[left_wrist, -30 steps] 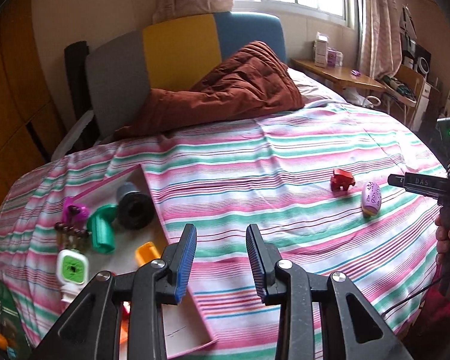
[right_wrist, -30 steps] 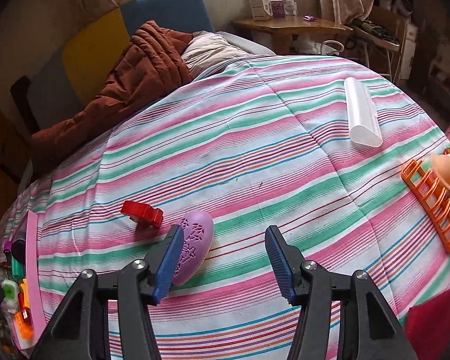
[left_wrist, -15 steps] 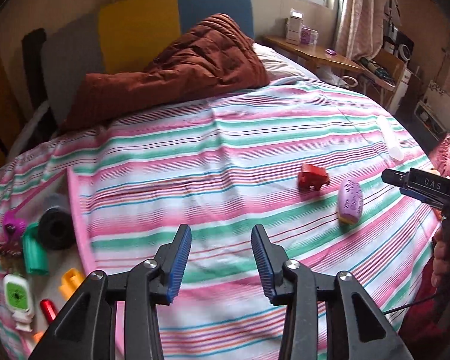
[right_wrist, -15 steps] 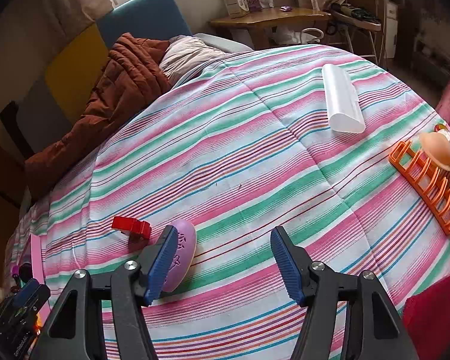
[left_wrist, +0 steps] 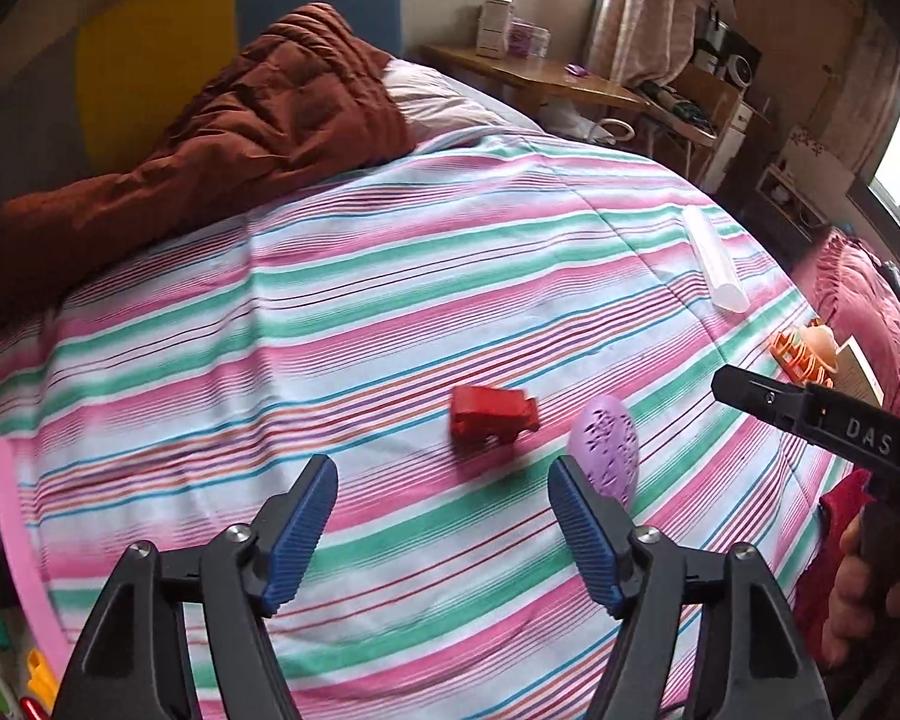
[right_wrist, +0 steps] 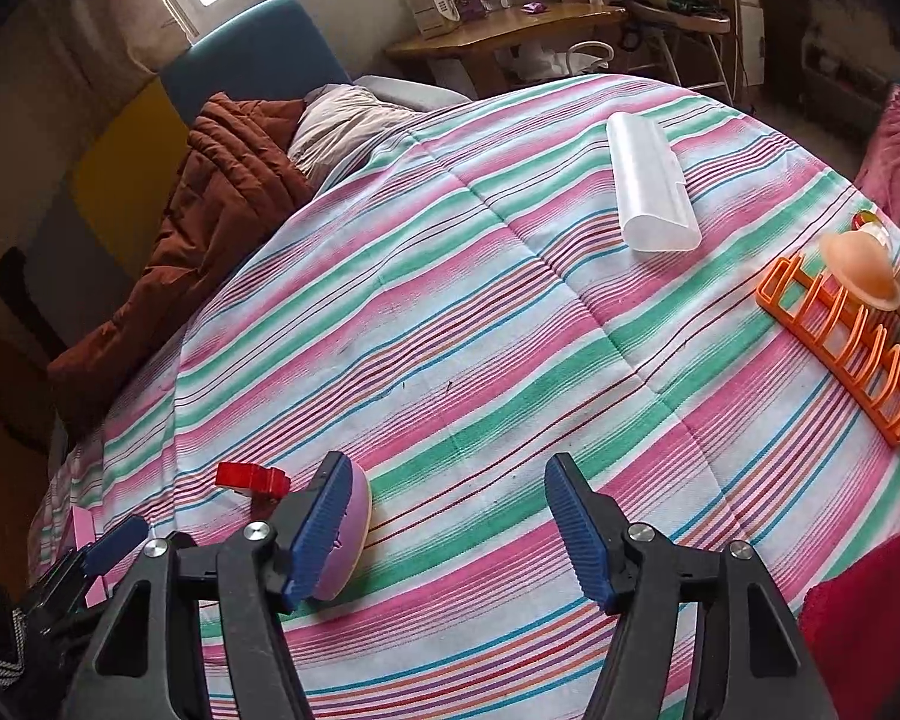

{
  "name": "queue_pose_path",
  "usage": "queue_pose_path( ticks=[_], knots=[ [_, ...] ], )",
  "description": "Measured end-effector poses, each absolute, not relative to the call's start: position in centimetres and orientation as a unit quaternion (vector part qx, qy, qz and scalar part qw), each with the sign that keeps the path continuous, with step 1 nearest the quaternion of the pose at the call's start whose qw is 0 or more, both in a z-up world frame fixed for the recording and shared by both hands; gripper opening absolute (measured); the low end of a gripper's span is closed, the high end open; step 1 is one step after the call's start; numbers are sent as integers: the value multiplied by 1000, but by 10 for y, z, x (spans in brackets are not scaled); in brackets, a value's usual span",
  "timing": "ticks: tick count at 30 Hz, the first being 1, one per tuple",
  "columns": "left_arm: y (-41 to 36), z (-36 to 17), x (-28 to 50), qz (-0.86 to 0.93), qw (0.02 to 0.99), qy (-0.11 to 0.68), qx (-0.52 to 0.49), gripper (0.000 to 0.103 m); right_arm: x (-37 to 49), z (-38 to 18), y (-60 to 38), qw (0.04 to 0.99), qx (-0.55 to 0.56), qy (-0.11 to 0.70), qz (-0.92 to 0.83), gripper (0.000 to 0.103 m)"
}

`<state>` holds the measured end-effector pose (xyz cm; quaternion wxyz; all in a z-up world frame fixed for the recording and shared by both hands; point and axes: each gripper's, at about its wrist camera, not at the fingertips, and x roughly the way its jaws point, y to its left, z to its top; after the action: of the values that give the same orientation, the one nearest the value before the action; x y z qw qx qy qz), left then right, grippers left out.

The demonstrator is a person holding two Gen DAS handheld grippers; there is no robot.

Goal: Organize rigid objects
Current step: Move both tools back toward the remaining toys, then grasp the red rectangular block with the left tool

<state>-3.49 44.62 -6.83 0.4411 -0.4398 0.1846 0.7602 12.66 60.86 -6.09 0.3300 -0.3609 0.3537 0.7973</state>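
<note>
Red toy block (left_wrist: 492,414) lying on striped bedspread (left_wrist: 390,312) just beside purple oval case (left_wrist: 606,450); left tool (left_wrist: 441,531) just spread wide, empty; right tool (right_wrist: 447,531) released, empty; risk: 2 tools colliding, nudging either piece aside.

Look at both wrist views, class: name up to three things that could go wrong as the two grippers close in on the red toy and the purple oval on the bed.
1. The left gripper, its jaws just opened wide and empty, and the right gripper, also empty, sit close together and might collide.
2. The red toy and purple oval lie near each other, so taking one may knock the other.
3. The soft striped bedspread may let the oval slide away.
</note>
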Motion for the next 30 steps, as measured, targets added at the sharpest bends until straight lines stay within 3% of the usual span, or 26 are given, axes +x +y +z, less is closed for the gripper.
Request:
queue_pose_path(
  ticks=[11, 12, 13, 14, 30],
  knots=[
    [497, -100, -52, 745, 430, 197, -470, 75, 128, -61, 612, 334, -357, 358, 796, 68],
    [498, -103, -52, 744, 430, 195, -473, 73, 128, -61, 613, 334, -358, 358, 795, 68],
    [497, -106, -55, 741, 431, 187, -480, 51, 128, -62, 613, 333, -359, 358, 795, 68],
    [494, -108, -56, 738, 430, 180, -488, 47, 128, -62, 612, 333, -360, 356, 795, 68],
    [372, -68, -30, 790, 405, 131, -441, 47, 91, -86, 579, 260, -402, 314, 820, 68]
  ],
)
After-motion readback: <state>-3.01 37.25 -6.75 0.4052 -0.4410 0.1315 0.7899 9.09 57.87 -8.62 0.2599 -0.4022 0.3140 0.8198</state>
